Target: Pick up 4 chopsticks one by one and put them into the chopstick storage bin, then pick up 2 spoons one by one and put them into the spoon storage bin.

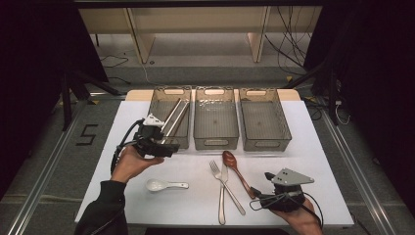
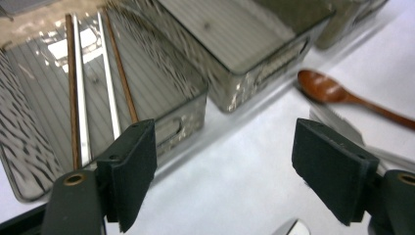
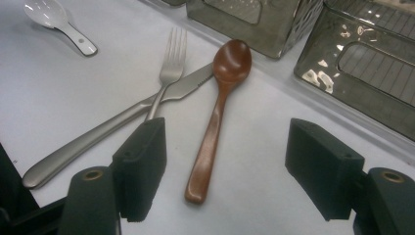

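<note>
Three grey see-through bins stand in a row at the back of the white table (image 1: pixel 122 147). The left bin (image 1: pixel 182 141) holds wooden and metal chopsticks (image 1: pixel 175 117), which also lie in it in the left gripper view (image 2: pixel 78 98). My left gripper (image 1: pixel 164 142) hovers at that bin's front edge, open, with nothing between its jaws (image 2: pixel 225 161). A wooden spoon (image 1: pixel 235 169), a fork (image 1: pixel 230 188) and a knife (image 1: pixel 222 200) lie crossed in the table's middle. My right gripper (image 1: pixel 262 185) is open just short of the wooden spoon (image 3: pixel 215 117).
The middle bin (image 1: pixel 215 142) and right bin (image 1: pixel 266 143) look empty. A white ceramic spoon (image 1: pixel 159 185) lies at the front left, near the left forearm. Fork (image 3: pixel 171 63) and knife (image 3: pixel 98 132) lie left of the wooden spoon in the right gripper view.
</note>
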